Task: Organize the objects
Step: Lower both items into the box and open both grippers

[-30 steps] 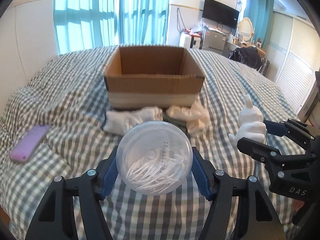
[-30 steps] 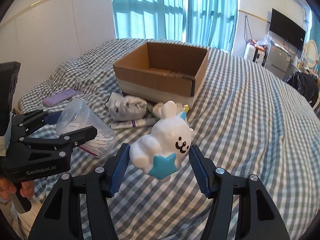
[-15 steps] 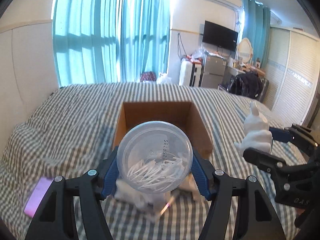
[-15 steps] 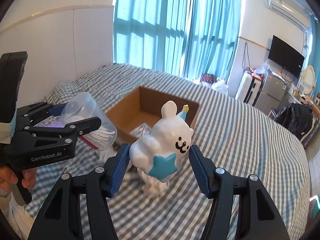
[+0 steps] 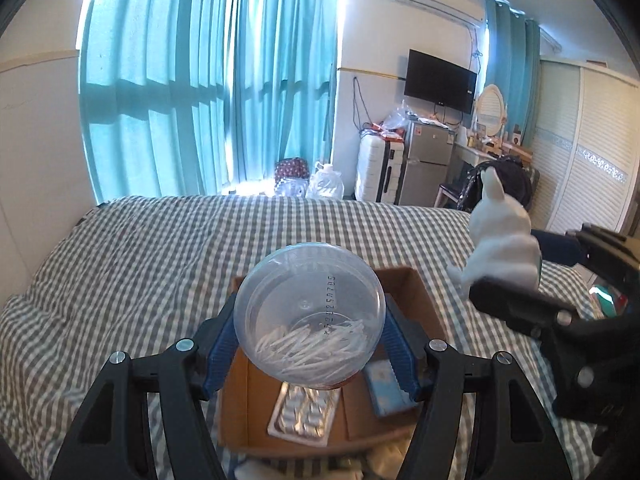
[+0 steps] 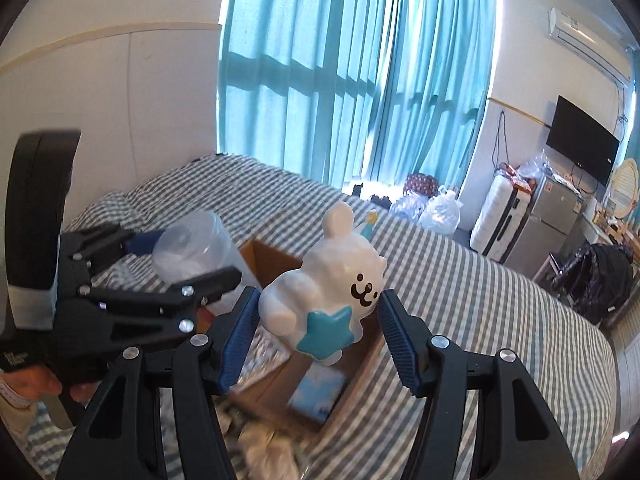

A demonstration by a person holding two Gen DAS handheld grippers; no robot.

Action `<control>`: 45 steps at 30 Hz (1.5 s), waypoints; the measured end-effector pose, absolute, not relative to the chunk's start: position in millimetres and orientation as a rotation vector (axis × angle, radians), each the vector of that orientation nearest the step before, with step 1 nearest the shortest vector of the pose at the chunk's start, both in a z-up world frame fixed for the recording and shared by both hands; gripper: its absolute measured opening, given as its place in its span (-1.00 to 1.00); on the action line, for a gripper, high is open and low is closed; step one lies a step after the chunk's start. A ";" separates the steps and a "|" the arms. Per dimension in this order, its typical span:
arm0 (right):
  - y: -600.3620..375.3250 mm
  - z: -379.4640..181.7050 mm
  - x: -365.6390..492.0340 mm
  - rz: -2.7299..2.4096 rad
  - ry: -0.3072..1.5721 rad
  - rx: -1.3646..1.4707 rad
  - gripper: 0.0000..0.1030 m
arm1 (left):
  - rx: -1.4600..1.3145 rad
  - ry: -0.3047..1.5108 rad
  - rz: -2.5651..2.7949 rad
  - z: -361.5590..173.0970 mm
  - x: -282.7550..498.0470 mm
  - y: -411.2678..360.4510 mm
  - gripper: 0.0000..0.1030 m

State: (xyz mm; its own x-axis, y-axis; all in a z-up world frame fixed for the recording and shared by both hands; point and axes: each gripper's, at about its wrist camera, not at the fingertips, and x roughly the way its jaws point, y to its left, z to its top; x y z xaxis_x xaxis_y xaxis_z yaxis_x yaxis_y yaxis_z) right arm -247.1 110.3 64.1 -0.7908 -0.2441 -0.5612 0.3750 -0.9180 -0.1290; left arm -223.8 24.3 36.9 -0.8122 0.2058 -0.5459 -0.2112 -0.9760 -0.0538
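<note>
My left gripper [image 5: 310, 336] is shut on a clear plastic tub of cotton swabs [image 5: 310, 312] and holds it in the air over the open cardboard box [image 5: 420, 300]. My right gripper [image 6: 318, 322] is shut on a white bunny figure with a teal star [image 6: 328, 288], also held above the box [image 6: 272, 256]. The bunny [image 5: 500, 236] and right gripper [image 5: 532, 280] show at the right of the left wrist view. The tub [image 6: 192, 244] and left gripper [image 6: 176, 258] show at the left of the right wrist view.
The box stands on a grey checked bed [image 5: 140, 248]. Inside it lie a silver blister pack [image 5: 304, 412] and a light blue packet [image 5: 386, 384]. White cloths [image 6: 268, 448] lie at the box's near side. Curtains, a suitcase and a fridge stand beyond the bed.
Both grippers have risen and moved forward with their objects, from low in front of the box to above it. The box interior now shows below them.
</note>
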 end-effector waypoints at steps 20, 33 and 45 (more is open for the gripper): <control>124.7 -50.9 -338.5 -2.594 0.232 1.062 0.18 | -1.103 0.079 2.729 -64.2 -290.6 23.9 0.30; 143.5 -2.5 -303.6 -2.693 0.081 0.970 0.67 | -1.037 0.045 2.762 -26.7 -268.6 21.8 0.58; 151.1 87.9 -193.2 -2.797 0.193 0.826 0.82 | -0.867 0.029 2.862 57.6 -187.7 16.6 0.99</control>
State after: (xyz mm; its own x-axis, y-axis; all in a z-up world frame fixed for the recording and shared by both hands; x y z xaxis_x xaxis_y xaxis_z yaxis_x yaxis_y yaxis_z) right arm -193.2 151.1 87.9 -0.8183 -0.1711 -0.5488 0.2448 -0.9675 -0.0635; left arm -187.7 16.6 57.6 -0.8214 0.1388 -0.5532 -0.1498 -0.9884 -0.0256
